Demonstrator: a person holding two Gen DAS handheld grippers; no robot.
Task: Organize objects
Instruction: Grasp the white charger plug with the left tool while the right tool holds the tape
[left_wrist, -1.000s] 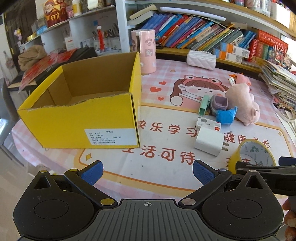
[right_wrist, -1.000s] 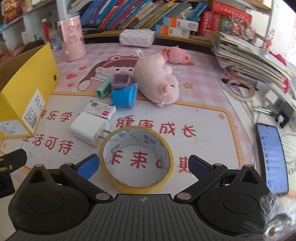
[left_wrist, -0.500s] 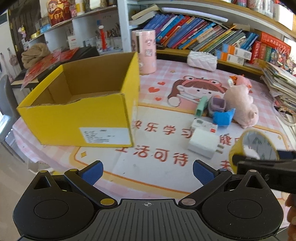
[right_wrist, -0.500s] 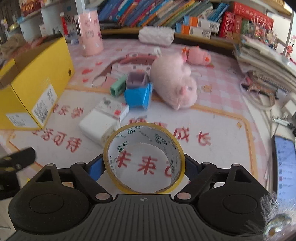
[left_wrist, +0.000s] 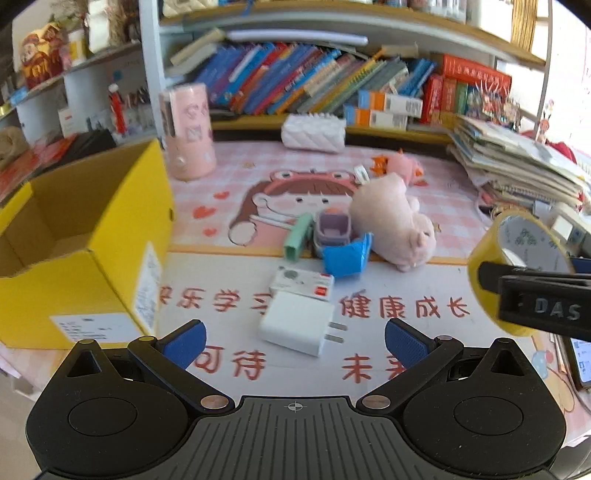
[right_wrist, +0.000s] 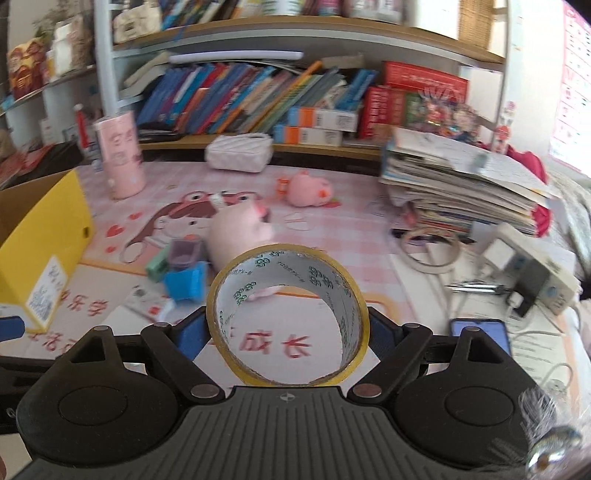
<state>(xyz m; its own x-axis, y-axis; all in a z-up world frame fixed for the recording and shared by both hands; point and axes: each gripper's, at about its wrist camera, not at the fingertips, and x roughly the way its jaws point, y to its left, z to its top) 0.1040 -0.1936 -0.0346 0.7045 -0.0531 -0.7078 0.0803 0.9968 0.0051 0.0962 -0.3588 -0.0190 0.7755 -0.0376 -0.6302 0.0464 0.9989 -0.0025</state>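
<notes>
The right gripper (right_wrist: 286, 328) is clamping the yellow-edged tape roll (right_wrist: 287, 314) above the desk's near edge; the thin ring risks slipping out; the left gripper (left_wrist: 294, 334) is gaping wide, empty

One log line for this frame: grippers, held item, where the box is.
right gripper: shut on tape roll, lifted off mat | left gripper: open, empty, above white charger | yellow box: left, open top
</notes>
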